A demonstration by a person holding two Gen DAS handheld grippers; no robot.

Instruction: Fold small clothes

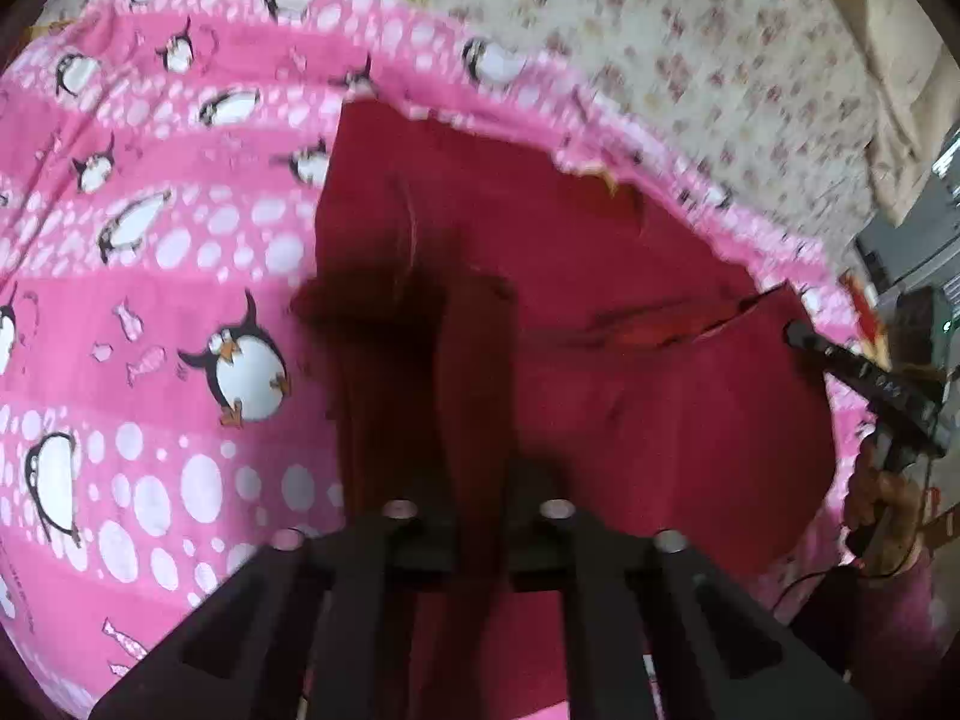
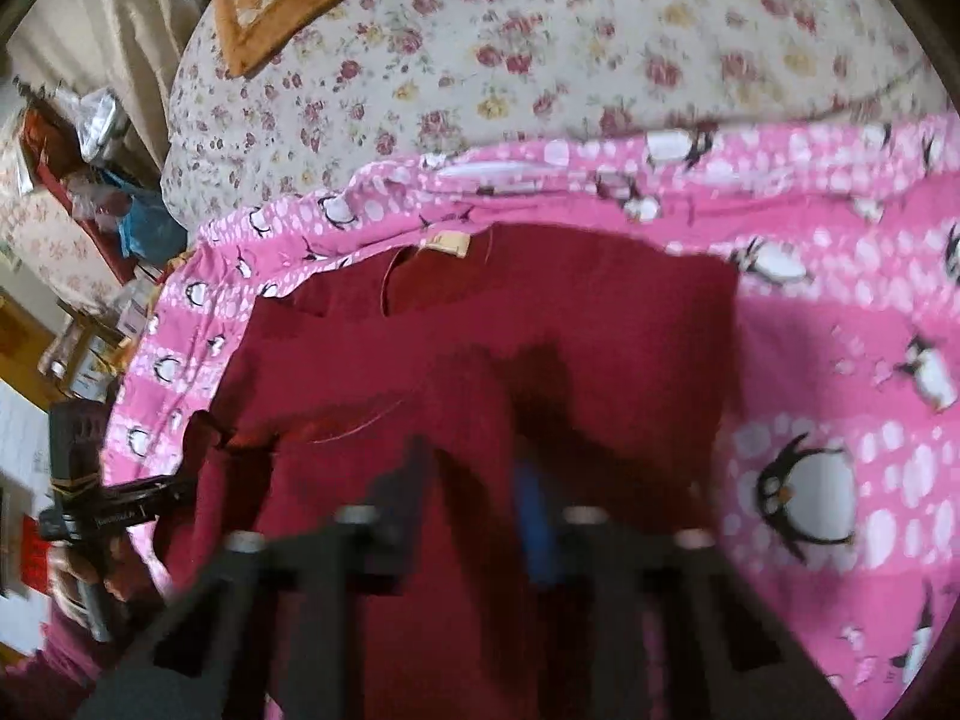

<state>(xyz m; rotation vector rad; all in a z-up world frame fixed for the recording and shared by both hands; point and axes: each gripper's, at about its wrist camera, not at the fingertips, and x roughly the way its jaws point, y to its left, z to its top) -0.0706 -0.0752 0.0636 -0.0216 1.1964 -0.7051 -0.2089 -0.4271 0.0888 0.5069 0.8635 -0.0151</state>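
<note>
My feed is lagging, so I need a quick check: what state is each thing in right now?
Red shirt: lying on the blanket, lower part lifted, neck label showing at the far edge.
Left hand-held gripper: shut on a fold of the red shirt.
Right hand-held gripper: shut on red shirt fabric.
Penguin blanket: spread out under the shirt.
Floral bedcover: lying beneath the blanket.
</note>
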